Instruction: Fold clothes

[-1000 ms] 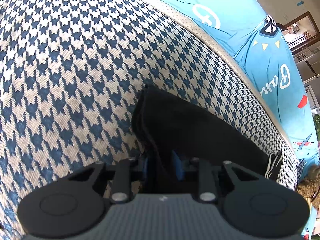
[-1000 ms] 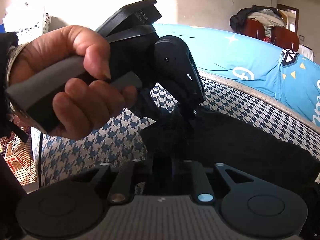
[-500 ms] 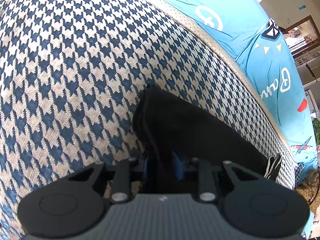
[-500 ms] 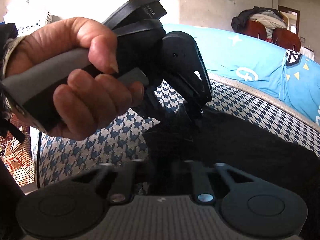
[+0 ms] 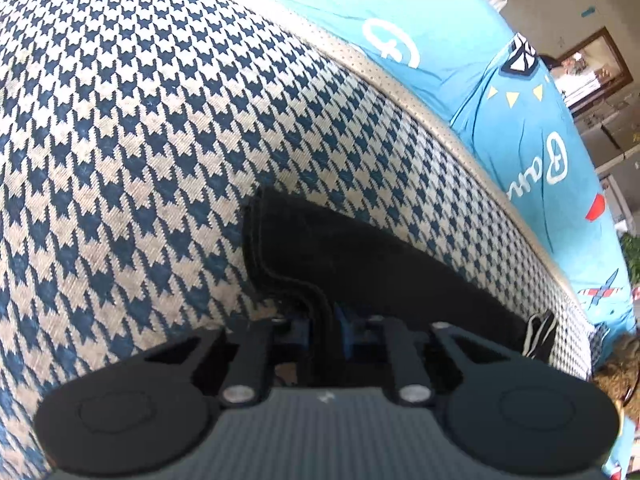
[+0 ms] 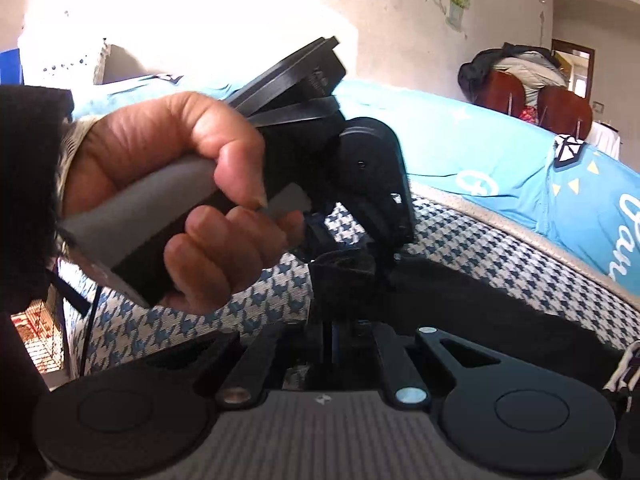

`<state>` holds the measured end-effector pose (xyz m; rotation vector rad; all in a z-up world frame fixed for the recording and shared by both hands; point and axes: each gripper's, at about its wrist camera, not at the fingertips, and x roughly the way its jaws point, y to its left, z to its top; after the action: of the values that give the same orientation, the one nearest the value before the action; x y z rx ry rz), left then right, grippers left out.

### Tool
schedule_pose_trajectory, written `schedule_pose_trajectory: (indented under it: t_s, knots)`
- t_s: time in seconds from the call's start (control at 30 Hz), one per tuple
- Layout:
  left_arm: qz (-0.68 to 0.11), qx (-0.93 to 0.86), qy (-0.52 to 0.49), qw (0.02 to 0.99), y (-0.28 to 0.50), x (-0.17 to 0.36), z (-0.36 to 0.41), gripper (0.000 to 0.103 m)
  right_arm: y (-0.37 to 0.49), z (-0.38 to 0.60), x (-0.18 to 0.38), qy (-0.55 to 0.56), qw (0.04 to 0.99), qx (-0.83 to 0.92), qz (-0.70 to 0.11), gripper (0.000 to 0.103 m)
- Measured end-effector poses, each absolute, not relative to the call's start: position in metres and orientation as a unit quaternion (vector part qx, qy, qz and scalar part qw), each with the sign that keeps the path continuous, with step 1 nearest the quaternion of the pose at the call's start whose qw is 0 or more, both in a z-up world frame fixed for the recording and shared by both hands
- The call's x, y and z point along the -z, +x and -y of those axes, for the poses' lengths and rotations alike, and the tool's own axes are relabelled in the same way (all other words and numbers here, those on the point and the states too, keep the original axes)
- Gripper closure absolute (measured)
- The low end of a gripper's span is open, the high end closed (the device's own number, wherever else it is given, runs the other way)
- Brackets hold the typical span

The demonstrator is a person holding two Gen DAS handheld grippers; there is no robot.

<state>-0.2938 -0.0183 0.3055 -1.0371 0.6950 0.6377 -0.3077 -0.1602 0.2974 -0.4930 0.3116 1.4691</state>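
Compared with a second ago, your left gripper has barely shifted: the black garment sits a touch lower in the left wrist view and its stitched hem now curls in an S right in front of the fingers, otherwise same pinch. Your jaws there are clamped on that hem, with the blue pads pressed against the dark cloth on both sides. The garment lies stretched along the houndstooth cushion, running off to the right, where a bit of white-striped trim pokes out near the edge. Behind the cushion's beige piping you've got the light blue printed fabric draped over the back. From the right wrist view, your left hand has come up a little and sits closer to the lens than before, fist wrapped around the grey handle of the other tool, whose tip is down on the corner of the black garment. Your right gripper is also closed on the same garment, fingers nearly together with dark cloth bunched between them, very close to where the left one bites. Farther back, a chair with clothes piled on it stands against the wall.
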Motion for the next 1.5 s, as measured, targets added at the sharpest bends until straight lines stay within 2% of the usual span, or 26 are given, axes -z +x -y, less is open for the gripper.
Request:
schedule_pose_trajectory:
  t_s: [0.47, 0.87, 1.2, 1.23, 1.3, 1.33, 1.37, 1.43, 1.47, 1.5]
  knots:
    - [-0.247, -0.247, -0.447, 0.824, -0.228, -0.358, 0.062, 0.092, -0.276, 0.193, -0.323, -0.198, 0.759, -0.611, -0.109, 0.097]
    - [-0.249, -0.176, -0.368, 0.878, -0.148, -0.401, 0.137, 0.092, -0.221, 0.270, -0.346, -0.153, 0.819, -0.542, -0.111, 0.097]
    - [-0.278, -0.090, -0.345, 0.892, -0.088, -0.389, 0.197, 0.092, -0.206, 0.320, -0.348, -0.148, 0.854, -0.482, -0.129, 0.097]
    - [-0.289, -0.086, -0.342, 0.890, -0.082, -0.383, 0.201, 0.090, -0.203, 0.322, -0.344, -0.152, 0.857, -0.473, -0.141, 0.097]
    - [-0.313, -0.079, -0.336, 0.885, -0.071, -0.371, 0.208, 0.076, -0.192, 0.326, -0.333, -0.153, 0.858, -0.451, -0.193, 0.096]
    - [-0.320, -0.080, -0.333, 0.883, -0.069, -0.367, 0.211, 0.064, -0.186, 0.330, -0.325, -0.150, 0.855, -0.441, -0.229, 0.093]
    - [-0.320, -0.081, -0.332, 0.884, -0.070, -0.365, 0.211, 0.054, -0.178, 0.334, -0.319, -0.136, 0.851, -0.432, -0.264, 0.087]
    - [-0.306, -0.079, -0.333, 0.888, -0.077, -0.369, 0.209, 0.046, -0.163, 0.344, -0.312, -0.091, 0.844, -0.418, -0.322, 0.079]
    - [-0.297, -0.078, -0.334, 0.891, -0.081, -0.372, 0.207, 0.041, -0.157, 0.350, -0.312, -0.064, 0.842, -0.414, -0.341, 0.071]
    - [-0.289, -0.083, -0.332, 0.894, -0.086, -0.376, 0.204, 0.038, -0.153, 0.355, -0.314, -0.049, 0.844, -0.407, -0.345, 0.067]
